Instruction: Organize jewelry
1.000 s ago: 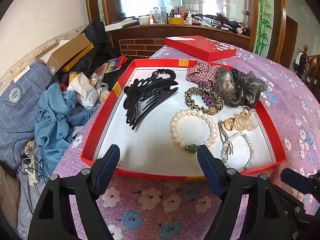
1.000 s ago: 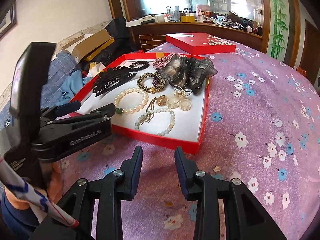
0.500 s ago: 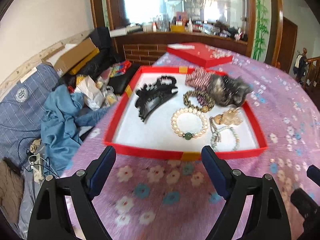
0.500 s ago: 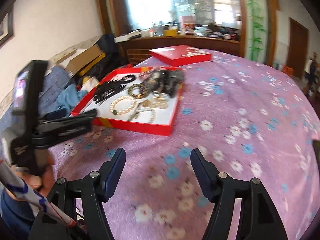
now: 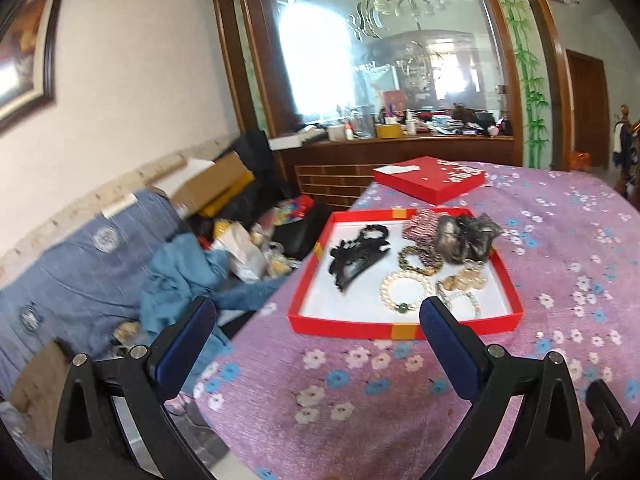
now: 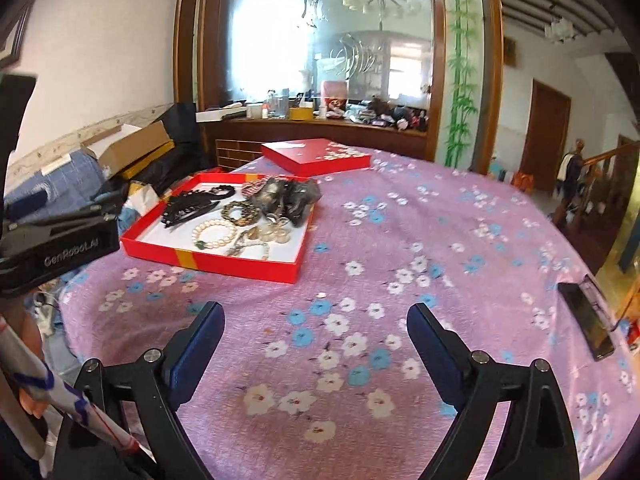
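While both tongs (image 5: 316, 320) (image 6: 316, 320) gape empty, freshly widened, the jewelry already fills the shallow red cardboard tray (image 5: 352, 324), its red lid (image 5: 432, 182) still off.

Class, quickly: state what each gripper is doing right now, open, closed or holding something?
Left gripper: open, jaws just been opening, nothing between them.
Right gripper: open, jaws just been opening, holding nothing.

black claw (image 6: 316, 326) arms with blue pads (image 6: 198, 346), silver screws (white "genrobot.ai" lettering), white blue-striped sleeve (image 6: 24, 376).
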Demonstrator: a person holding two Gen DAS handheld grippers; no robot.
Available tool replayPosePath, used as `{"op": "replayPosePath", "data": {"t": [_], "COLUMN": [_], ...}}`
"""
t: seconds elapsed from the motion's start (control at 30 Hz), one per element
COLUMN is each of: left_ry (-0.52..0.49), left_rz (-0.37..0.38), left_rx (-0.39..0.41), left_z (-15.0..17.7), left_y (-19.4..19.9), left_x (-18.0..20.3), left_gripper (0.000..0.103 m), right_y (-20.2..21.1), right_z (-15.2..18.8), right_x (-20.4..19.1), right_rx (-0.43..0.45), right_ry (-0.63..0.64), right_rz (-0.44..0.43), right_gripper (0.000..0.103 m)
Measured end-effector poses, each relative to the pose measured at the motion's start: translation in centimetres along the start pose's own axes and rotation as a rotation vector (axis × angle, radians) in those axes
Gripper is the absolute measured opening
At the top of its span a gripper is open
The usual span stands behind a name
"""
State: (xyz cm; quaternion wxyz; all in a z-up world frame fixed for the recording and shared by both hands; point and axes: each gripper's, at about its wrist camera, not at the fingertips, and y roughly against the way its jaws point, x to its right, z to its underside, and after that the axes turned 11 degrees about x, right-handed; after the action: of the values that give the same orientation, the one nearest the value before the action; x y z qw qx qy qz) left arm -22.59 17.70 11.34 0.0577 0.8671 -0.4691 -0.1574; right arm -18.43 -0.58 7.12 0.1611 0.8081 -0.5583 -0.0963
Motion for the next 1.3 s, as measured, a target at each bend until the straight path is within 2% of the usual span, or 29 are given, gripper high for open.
{"op": "replayPosePath", "data": {"t": [0.23,0.43,0.77,1.3], "left_ry": [-0.053,-0.089,-0.056,-0.041], "left_rz": [-0.097,-0.086,0.014,0.026], "left_rx": [0.008,-0.01,-0.075,-0.106], "left_z": [0.7,1.3,2.1,2.6], "left_y": [1.1,0.9,0.3,-0.3], "left_x": [0.2,1.0,1.3,1.3], "left_gripper": [0.102,0.102,0.102,0.102], "right_y": [0.5,0.5,0.0,-0.5], "right_z": [0.1,0.3,0.6,1.0], "right_x": [-0.2,-0.8,-1.1,-1.7], "right_rx": [0.008,0.001,-0.03,-0.066], "right_ry": [0.019,0.044,0.058,0.085], "right_rz": [0.022,0.024,0.027,0.026], "right_gripper": [0.096,0.098,0.098,0.098]}}
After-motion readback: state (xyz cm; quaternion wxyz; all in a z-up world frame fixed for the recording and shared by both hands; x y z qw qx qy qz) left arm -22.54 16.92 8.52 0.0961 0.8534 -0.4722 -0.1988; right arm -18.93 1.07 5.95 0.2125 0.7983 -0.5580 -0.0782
